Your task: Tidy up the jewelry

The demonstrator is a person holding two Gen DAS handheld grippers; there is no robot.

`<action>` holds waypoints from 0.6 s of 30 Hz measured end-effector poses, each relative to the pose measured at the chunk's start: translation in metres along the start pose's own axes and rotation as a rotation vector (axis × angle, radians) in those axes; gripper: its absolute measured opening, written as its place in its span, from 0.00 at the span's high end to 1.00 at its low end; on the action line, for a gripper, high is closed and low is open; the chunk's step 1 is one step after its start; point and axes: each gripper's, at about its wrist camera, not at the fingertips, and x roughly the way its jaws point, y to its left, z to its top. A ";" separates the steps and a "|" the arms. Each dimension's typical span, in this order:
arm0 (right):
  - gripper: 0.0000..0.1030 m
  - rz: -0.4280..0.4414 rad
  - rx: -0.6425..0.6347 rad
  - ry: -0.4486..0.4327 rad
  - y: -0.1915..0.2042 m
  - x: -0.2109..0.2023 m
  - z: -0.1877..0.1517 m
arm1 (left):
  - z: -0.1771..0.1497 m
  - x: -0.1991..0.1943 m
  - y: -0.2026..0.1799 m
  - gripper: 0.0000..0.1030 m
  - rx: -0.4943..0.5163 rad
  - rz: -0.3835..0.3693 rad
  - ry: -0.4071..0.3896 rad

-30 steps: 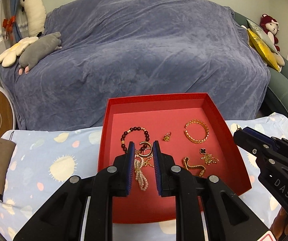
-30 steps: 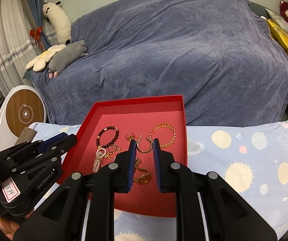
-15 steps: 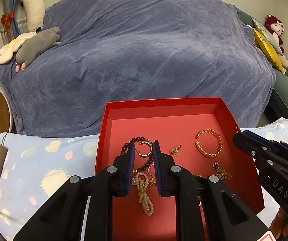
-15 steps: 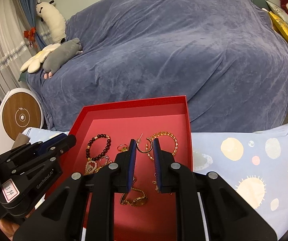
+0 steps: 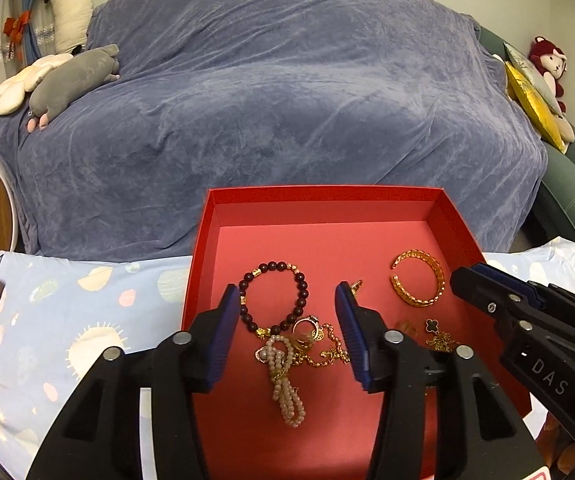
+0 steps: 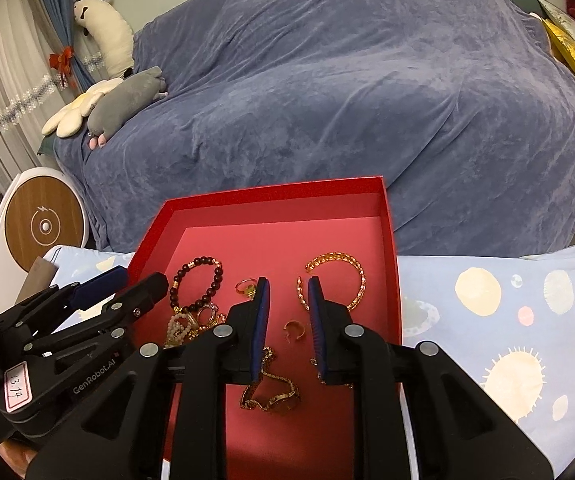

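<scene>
A red tray (image 5: 327, 194) (image 6: 279, 192) on the patterned cloth holds the jewelry. My left gripper (image 5: 287, 295) hangs over its left half, jaws opening and pressing on nothing. Under it lie a dark bead bracelet (image 5: 301, 280), a pearl piece (image 5: 285, 376) and a gold ring (image 5: 307, 330) tangled with a chain. My right gripper (image 6: 288, 283) is over the middle of the tray, jaws opening with nothing gripped. A small gold hoop (image 6: 293, 328) lies on the tray floor between its fingers. A gold bangle (image 6: 339, 280) (image 5: 419, 284) sits further right, and a gold chain (image 6: 271, 396) nearer me.
A sofa under a blue-grey cover (image 5: 287, 100) rises right behind the tray, with plush toys (image 5: 71, 80) on its left end. A round white and wood device (image 6: 43, 224) stands at the left. Light blue patterned cloth (image 6: 487, 320) surrounds the tray.
Both grippers sank closer to the tray and their jaws widened. The gold hoop each one held between its pads is out of the grip and lies in the tray.
</scene>
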 end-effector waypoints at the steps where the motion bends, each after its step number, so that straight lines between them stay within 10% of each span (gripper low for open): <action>1: 0.75 -0.001 -0.003 -0.002 0.000 -0.002 -0.001 | -0.001 -0.003 0.000 0.51 -0.001 -0.002 -0.002; 18: 0.50 -0.019 -0.034 -0.005 0.020 -0.106 -0.085 | -0.071 -0.102 -0.010 0.40 0.036 0.022 -0.009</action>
